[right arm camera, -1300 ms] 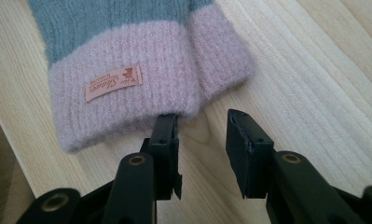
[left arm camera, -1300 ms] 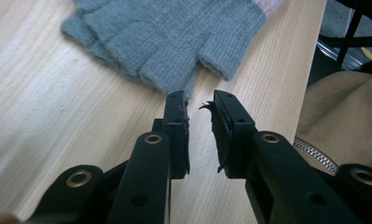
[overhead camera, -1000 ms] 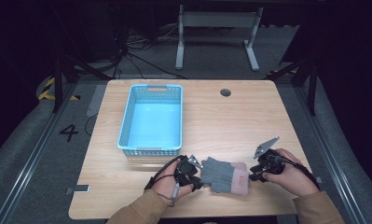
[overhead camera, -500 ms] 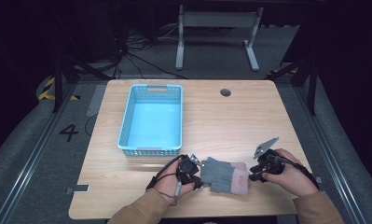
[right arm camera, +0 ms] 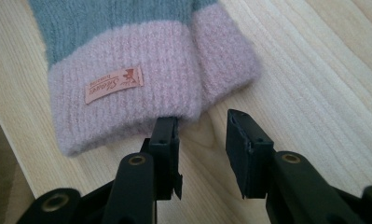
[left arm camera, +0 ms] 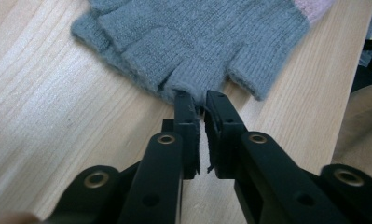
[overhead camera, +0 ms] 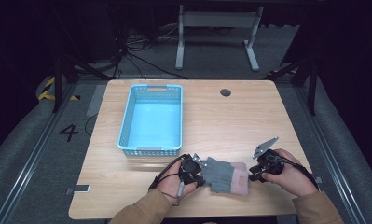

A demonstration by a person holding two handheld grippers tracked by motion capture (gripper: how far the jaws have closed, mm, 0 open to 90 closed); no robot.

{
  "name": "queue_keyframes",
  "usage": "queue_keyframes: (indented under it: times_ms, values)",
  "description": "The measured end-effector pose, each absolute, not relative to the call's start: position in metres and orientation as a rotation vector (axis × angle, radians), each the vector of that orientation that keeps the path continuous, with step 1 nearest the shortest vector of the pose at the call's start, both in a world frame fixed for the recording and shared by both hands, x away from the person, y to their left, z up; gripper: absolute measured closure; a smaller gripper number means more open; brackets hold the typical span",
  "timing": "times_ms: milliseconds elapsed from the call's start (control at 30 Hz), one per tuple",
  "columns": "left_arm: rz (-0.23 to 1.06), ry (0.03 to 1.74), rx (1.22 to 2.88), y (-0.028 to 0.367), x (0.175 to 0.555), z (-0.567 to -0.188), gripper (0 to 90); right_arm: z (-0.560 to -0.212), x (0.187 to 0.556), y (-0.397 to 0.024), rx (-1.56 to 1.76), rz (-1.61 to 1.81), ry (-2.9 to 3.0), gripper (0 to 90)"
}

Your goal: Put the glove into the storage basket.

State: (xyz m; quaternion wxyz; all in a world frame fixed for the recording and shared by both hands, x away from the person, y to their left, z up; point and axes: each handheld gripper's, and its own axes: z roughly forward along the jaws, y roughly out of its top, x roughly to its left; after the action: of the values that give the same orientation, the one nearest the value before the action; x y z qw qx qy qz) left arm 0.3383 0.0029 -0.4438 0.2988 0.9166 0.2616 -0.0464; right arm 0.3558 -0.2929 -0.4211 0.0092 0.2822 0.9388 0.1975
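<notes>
A grey knit glove [overhead camera: 223, 175] with a pink cuff lies flat near the table's front edge, between my two grippers. My left gripper [overhead camera: 203, 178] is at its finger end. In the left gripper view the jaws have just been closing, and my left gripper [left arm camera: 200, 100] now pinches the tip of one grey finger of the glove [left arm camera: 197, 42]. My right gripper [overhead camera: 251, 176] is at the cuff end. In the right gripper view my right gripper [right arm camera: 202, 119] stands open: one jaw touches the pink cuff's edge [right arm camera: 127, 79], the other is on bare wood.
A light blue plastic basket [overhead camera: 148, 150] stands empty on the wooden table [overhead camera: 249, 121], behind the left hand. A round cable hole [overhead camera: 225, 92] is at the back. The glove's cuff carries a small label [right arm camera: 113, 84]. The table's front edge runs just under both hands.
</notes>
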Motion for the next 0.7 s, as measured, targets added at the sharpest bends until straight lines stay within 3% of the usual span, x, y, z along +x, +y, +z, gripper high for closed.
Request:
queue_keyframes:
  times_ms: [133,300,700]
  values:
    - [-0.108,0.691,2.428,0.004,0.338,-0.442,88.2,-0.420,0.355,-0.292,0.840,0.618,2.938,66.4]
    - [-0.093,0.682,2.421,0.004,0.336,-0.439,88.8,-0.415,0.353,-0.289,0.803,0.620,2.945,80.1]
    - [-0.097,0.661,2.396,0.008,0.331,-0.430,88.9,-0.400,0.348,-0.291,0.833,0.695,2.904,88.1]
